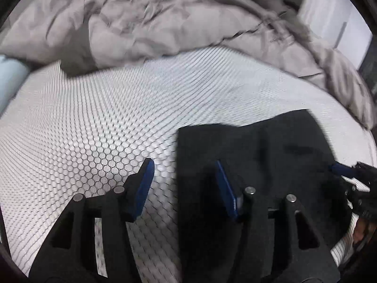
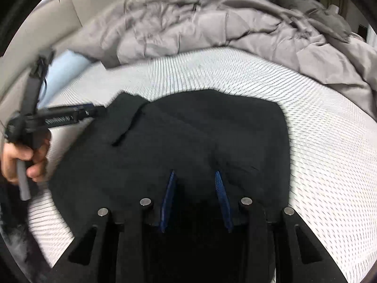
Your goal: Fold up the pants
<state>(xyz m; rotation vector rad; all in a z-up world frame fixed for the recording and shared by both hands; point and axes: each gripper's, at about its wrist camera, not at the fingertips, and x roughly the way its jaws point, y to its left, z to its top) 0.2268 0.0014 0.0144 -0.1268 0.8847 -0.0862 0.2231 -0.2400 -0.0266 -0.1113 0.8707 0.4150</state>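
Pants (image 2: 188, 141), dark and nearly black, lie folded into a broad flat bundle on the bed's white mattress (image 2: 318, 153), whose cover carries a small honeycomb pattern. A folded layer runs slantwise across the upper left of the bundle.

In the left wrist view the left hand-held gripper (image 1: 183, 165) hangs over the left edge of the pants: its left finger is above bare mattress, its right finger above the dark cloth, and the edge of the cloth lies under the gap. Its jaws stand apart and released, with nothing pinched between the blue pads.

In the right wrist view the right hand-held gripper (image 2: 195, 174) is over the near middle of the pants. Its two blue pads stand apart with dark cloth showing in the gap; whether they press on the cloth or only hover above it I cannot tell.

A person's hand (image 2: 23, 160) holds the left tool's handle at the left edge of that view, its tips at the upper left corner of the pants.

Behind the pants a crumpled grey duvet (image 2: 212, 23) is heaped across the far side of the bed, well apart from them. A pale blue pillow (image 1: 11, 75) shows at the far left.
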